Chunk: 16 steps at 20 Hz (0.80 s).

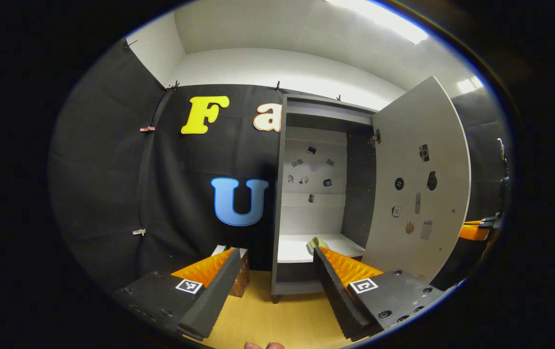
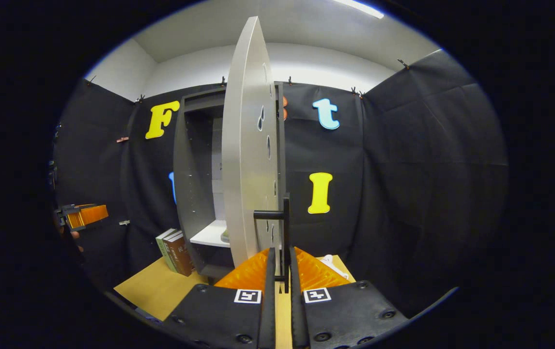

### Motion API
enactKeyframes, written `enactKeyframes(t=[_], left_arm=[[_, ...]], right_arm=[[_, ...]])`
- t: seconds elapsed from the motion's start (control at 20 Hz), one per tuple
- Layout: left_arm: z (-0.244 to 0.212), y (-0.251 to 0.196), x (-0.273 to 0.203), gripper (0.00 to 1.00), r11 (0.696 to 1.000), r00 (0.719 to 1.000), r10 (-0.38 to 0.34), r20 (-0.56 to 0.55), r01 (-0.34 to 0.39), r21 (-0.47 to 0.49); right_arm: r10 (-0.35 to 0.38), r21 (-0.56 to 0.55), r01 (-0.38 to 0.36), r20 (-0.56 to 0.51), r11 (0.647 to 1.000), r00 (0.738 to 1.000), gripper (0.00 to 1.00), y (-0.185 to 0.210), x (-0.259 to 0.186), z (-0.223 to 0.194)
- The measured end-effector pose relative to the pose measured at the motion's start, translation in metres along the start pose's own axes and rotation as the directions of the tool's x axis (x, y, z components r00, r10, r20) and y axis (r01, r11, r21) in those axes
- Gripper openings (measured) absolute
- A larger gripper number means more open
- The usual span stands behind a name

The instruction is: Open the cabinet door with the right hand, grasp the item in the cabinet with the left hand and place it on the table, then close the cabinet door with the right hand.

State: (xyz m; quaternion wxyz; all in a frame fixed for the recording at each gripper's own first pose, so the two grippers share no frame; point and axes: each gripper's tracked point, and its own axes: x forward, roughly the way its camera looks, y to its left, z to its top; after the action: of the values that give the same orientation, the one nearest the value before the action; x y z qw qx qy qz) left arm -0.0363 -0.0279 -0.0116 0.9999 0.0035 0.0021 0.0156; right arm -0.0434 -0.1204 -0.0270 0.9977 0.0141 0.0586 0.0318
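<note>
Fingers of my right gripper (image 2: 281, 264) clenched on the door handle (image 2: 285, 228) — cabinet door (image 2: 246, 160) swung wide, left gripper (image 1: 277, 278) released, facing the item (image 1: 317, 244) on the shelf.

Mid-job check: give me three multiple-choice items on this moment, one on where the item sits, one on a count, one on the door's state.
1. Where is the pale item?
A. on the table
B. on the cabinet's lower shelf
C. in the left tool

2. How many books stand beside the cabinet?
A. two
B. five
C. none

3. The cabinet door is:
A. shut
B. removed
C. swung open

Answers: 1 B, it rests on the white shelf. 2 A, two spines show. 3 C, the right tool grips its handle with the door wide open.
</note>
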Motion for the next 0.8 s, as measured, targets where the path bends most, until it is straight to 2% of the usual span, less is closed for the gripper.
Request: enactKeyframes(t=[0.15, 0.2, 0.25, 0.45, 0.5, 0.55, 0.7, 0.8], left_arm=[[-0.006, -0.014, 0.013, 0.95, 1.0, 1.0, -0.023, -0.018, 0.023, -0.014], [-0.007, -0.018, 0.017, 0.94, 0.999, 0.999, -0.032, -0.025, 0.031, -0.022], [-0.009, -0.022, 0.021, 0.94, 0.999, 0.999, -0.038, -0.031, 0.037, -0.029], [-0.009, -0.039, 0.042, 0.93, 0.998, 0.998, -0.053, -0.042, 0.052, -0.018], [-0.007, -0.043, 0.049, 0.94, 0.998, 0.998, -0.056, -0.041, 0.056, -0.008], [-0.006, -0.047, 0.056, 0.94, 0.998, 0.997, -0.06, -0.042, 0.06, 0.001], [-0.005, -0.067, 0.082, 0.93, 0.995, 0.994, -0.099, -0.046, 0.1, 0.008], [-0.004, -0.082, 0.103, 0.94, 0.991, 0.99, -0.13, -0.055, 0.131, 0.034]], right_arm=[[-0.013, 0.014, 0.013, 0.003, 1.0, 1.0, 0.14, -0.012, -0.005, 0.003], [0.002, 0.021, -0.002, 0.005, 1.0, 1.0, 0.05, -0.009, -0.006, 0.002], [0.019, 0.027, -0.019, 0.008, 0.999, 1.0, 0.14, -0.006, -0.006, 0.002], [0.03, -0.027, -0.029, 0.048, 0.999, 0.998, 0.14, -0.014, -0.009, 0.006], [0.03, -0.049, -0.027, 0.074, 0.998, 0.997, 0.1, -0.02, -0.014, 0.012], [0.015, -0.066, -0.009, 0.094, 0.998, 0.995, 0.19, -0.029, -0.016, 0.016], [-0.057, -0.088, 0.071, 0.152, 0.994, 0.987, 0.65, -0.068, -0.023, 0.026], [-0.172, -0.071, 0.187, 0.18, 0.98, 0.969, 0.97, -0.106, -0.017, 0.025]])
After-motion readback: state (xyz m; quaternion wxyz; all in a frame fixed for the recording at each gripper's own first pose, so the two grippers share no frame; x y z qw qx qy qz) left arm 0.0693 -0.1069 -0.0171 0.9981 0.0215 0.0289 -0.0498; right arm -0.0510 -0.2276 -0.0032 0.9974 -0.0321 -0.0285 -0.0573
